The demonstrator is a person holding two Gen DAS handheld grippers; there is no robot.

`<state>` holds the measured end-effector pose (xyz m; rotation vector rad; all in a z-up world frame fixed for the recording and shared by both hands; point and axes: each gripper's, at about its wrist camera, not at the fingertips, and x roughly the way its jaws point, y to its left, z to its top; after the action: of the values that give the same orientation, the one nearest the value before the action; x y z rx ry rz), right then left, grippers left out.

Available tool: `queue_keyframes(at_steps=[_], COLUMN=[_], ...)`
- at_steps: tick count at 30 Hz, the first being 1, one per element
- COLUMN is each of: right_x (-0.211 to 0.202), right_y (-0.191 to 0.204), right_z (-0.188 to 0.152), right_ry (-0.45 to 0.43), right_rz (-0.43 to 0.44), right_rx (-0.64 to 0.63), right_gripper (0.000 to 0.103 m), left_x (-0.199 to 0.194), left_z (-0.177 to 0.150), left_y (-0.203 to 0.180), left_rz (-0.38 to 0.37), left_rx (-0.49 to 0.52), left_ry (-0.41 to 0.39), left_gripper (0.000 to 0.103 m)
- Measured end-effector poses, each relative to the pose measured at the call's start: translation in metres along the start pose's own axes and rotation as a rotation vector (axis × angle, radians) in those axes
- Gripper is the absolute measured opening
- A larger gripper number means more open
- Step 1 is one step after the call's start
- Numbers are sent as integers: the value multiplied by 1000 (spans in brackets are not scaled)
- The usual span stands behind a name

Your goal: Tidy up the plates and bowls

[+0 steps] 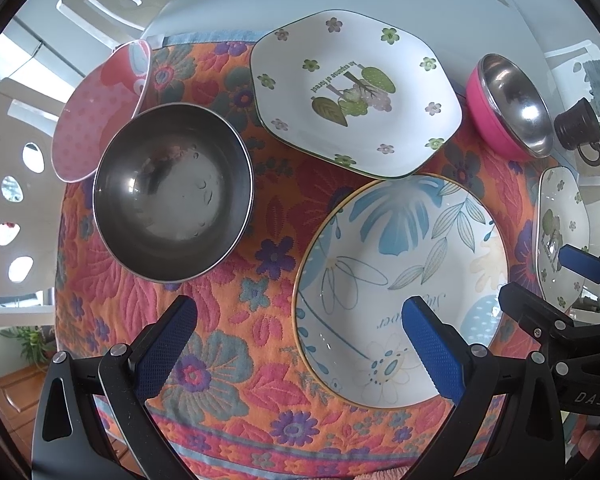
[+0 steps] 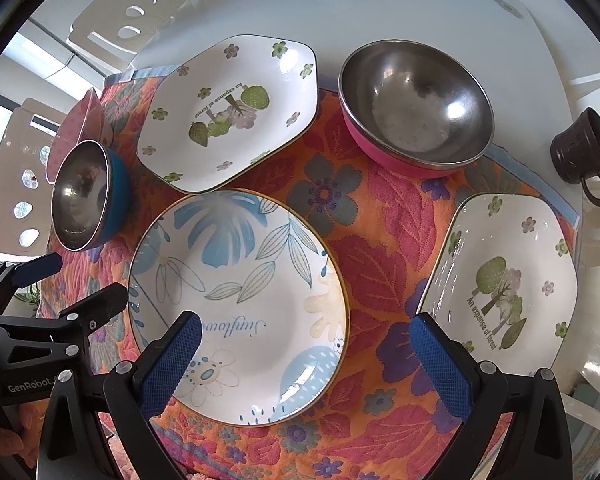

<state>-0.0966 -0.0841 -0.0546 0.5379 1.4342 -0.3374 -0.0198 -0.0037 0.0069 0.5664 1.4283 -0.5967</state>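
- Left gripper (image 1: 300, 344): jaws wide apart, nothing between them; hovers over floral cloth (image 1: 228, 280), right finger above rim of blue-leaf round plate (image 1: 404, 264).
- Right gripper (image 2: 306, 356): jaws also spread, empty; left finger over the blue-leaf round plate (image 2: 236, 300), right finger over cloth (image 2: 380, 248) just beside near forest plate (image 2: 504, 280).
- Left view gives steel bowl (image 1: 172, 196) close up, inside only; right view shows same bowl (image 2: 86, 196) w/ blue outer wall.
- Pink dotted bowl (image 1: 96, 120) tilted behind steel bowl, touching it; in right view only a sliver (image 2: 80, 124).
- Far forest plate (image 1: 356, 92) sits centre-back, edge overlapping round plate's rim; both views show it (image 2: 228, 112).
- Pink-walled steel bowl (image 2: 416, 108) seen whole in right view, at cloth's back edge; left view shows it squeezed at the side (image 1: 508, 108).
- Near forest plate only a thin strip in left view (image 1: 560, 232), partly behind right gripper (image 1: 572, 276).
- Dark cup (image 2: 584, 152) on bare white table (image 2: 380, 8), off the cloth.
- Right view catches left gripper (image 2: 72, 284) at left edge.
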Motion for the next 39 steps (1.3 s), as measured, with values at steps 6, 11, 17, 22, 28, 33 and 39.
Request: queue_keyframes(at_steps=[6, 11, 17, 22, 28, 33, 39], right_x=[0, -1, 1, 0, -1, -2, 0], right_y=[0, 1, 1, 0, 0, 0, 2], right_z=[0, 0, 0, -1, -1, 0, 1], right_ry=[0, 0, 4, -1, -2, -3, -2], right_rz=[0, 7, 1, 3, 4, 6, 9], right_rx=[0, 2, 2, 5, 5, 5, -1], right_gripper=[103, 103, 103, 103, 103, 103, 103], left_x=[-1, -3, -3, -3, -1, 0, 2], left_z=[-1, -2, -4, -6, -7, -8, -10], left_y=[-3, -3, -2, 0, 1, 2, 4], left_rz=[-1, -8, -6, -5, -4, -4, -5], left_rx=[-1, -3, -2, -6, -11, -14, -21], left_ry=[3, 2, 1, 1, 4, 7, 10], left_gripper=[102, 102, 102, 102, 102, 102, 102])
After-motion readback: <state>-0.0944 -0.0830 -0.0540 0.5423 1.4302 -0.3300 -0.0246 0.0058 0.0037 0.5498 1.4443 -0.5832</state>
